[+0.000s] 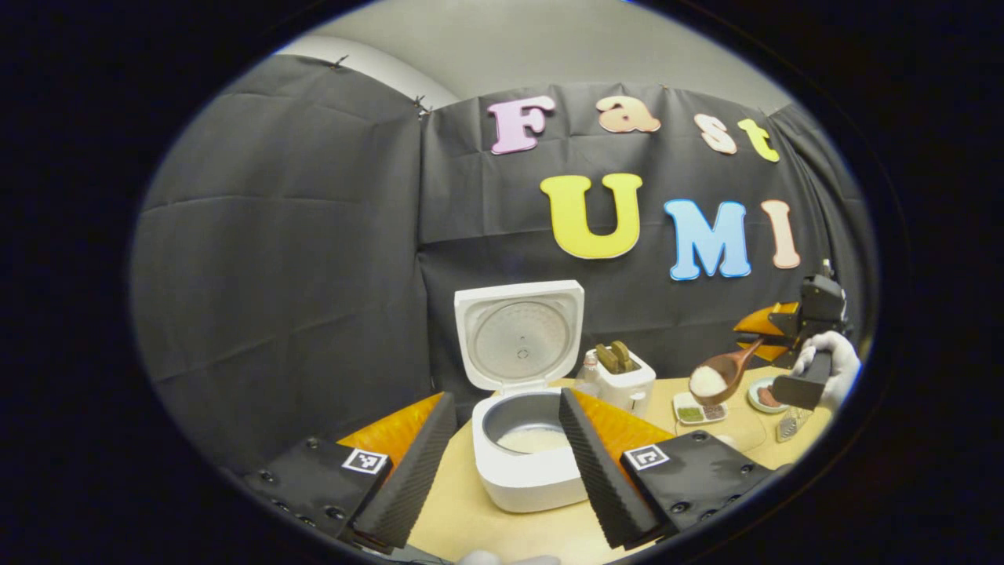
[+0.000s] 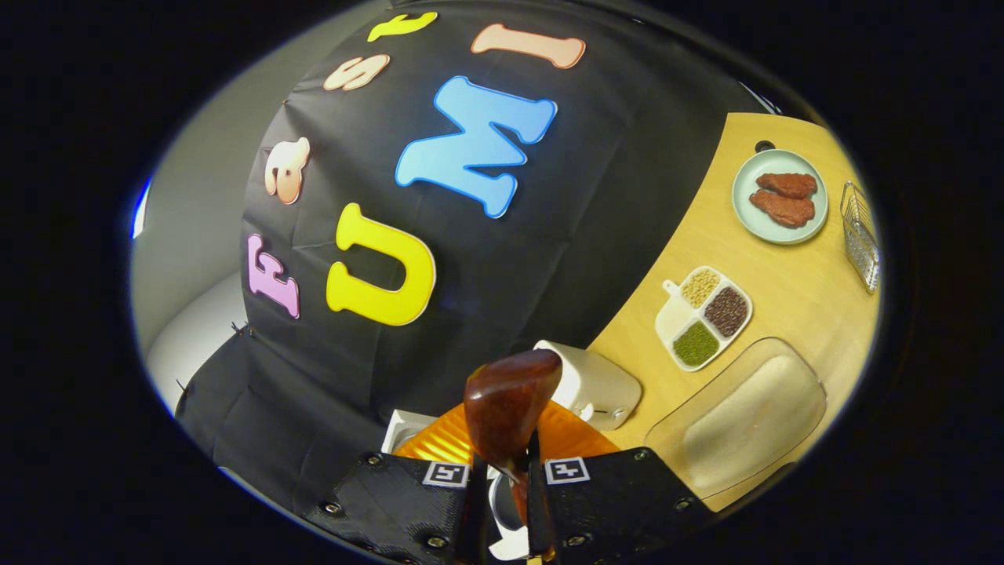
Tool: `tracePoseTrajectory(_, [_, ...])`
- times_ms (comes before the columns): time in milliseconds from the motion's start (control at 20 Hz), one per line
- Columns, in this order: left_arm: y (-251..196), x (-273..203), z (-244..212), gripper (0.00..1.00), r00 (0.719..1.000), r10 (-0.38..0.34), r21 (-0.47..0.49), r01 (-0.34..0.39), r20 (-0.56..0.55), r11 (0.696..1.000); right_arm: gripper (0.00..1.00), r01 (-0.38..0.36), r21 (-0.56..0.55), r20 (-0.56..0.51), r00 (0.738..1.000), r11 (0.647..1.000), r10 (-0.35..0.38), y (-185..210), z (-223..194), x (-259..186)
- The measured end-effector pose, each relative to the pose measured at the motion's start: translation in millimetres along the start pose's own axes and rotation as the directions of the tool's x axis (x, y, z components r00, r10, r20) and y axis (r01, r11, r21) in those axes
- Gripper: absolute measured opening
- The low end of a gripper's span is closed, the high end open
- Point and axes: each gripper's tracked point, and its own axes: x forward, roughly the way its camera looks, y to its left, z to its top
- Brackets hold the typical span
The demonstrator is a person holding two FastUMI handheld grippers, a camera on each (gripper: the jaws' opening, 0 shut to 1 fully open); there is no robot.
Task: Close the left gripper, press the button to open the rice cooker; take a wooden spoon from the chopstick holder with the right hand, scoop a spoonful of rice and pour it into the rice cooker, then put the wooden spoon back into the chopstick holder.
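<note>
Left gripper point(image 1: 507, 463) is hovering low over the pale wooden tabletop point(image 1: 463, 518), its jaws standing wide apart with nothing between them; the white rice cooker point(image 1: 529, 463) is sitting framed in the gap. The cooker's lid point(image 1: 519, 333) is standing upright, hinged at the back, showing a round grey inner plate. Its dark inner pot point(image 1: 524, 420) is holding a shallow layer of white rice at the bottom.

Just right of the cooker, a white toaster point(image 1: 623, 380) with two brown slices poking out of its slots is standing against the booth wall.

Further right in the left gripper view, the right gripper point(image 1: 773, 345) is being held in a white-gloved hand point(image 1: 831, 361), up above the table. It is gripping the handle of a brown wooden spoon point(image 1: 722, 373), whose round bowl is carrying a heaped mound of white rice. The spoon is hanging in the air, to the right of the toaster and well apart from the cooker.

In the right gripper view, the jaws are nearly together, both fingers pressing on the spoon's handle, and the glossy reddish-brown back of the bowl is rising just ahead of them. Beyond are lying a white four-compartment dish of grains and beans point(image 2: 704, 317), a pale green plate with two reddish-brown pieces point(image 2: 780, 196), a wire basket point(image 2: 860, 235) and a clear shallow tray point(image 2: 737, 416).
</note>
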Motion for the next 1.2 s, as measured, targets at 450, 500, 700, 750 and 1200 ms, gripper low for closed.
tracePoseTrajectory(450, [43.5, -12.2, -18.6, 0.96, 0.997, 0.08, -0.026, -0.081, -0.023, 0.996, 0.21, -0.079, -0.069, -0.135, 0.988, 0.994, 0.069, 81.0, -110.4, 67.2])
tracePoseTrajectory(500, [49.5, -12.9, -21.2, 0.95, 0.995, 0.097, -0.034, -0.098, -0.031, 0.995, 0.21, -0.088, -0.075, -0.147, 0.986, 0.993, 0.076, 84.7, -122.9, 73.7])
tracePoseTrajectory(700, [65.6, -19.9, -21.6, 0.96, 0.989, 0.142, -0.076, -0.145, -0.042, 0.986, 0.21, -0.092, -0.121, -0.196, 0.978, 0.988, 0.067, 87.6, -168.6, 98.8])
tracePoseTrajectory(750, [69.4, -20.9, -19.4, 0.96, 0.988, 0.153, -0.08, -0.155, -0.037, 0.985, 0.21, -0.083, -0.138, -0.199, 0.979, 0.987, 0.055, 86.0, -176.2, 103.2])
tracePoseTrajectory(1200, [95.1, -35.5, -34.2, 0.96, 0.974, 0.216, -0.06, -0.22, -0.065, 0.974, 0.21, -0.013, -0.401, -0.135, 0.99, 0.916, -0.045, 52.4, -201.4, 126.8])
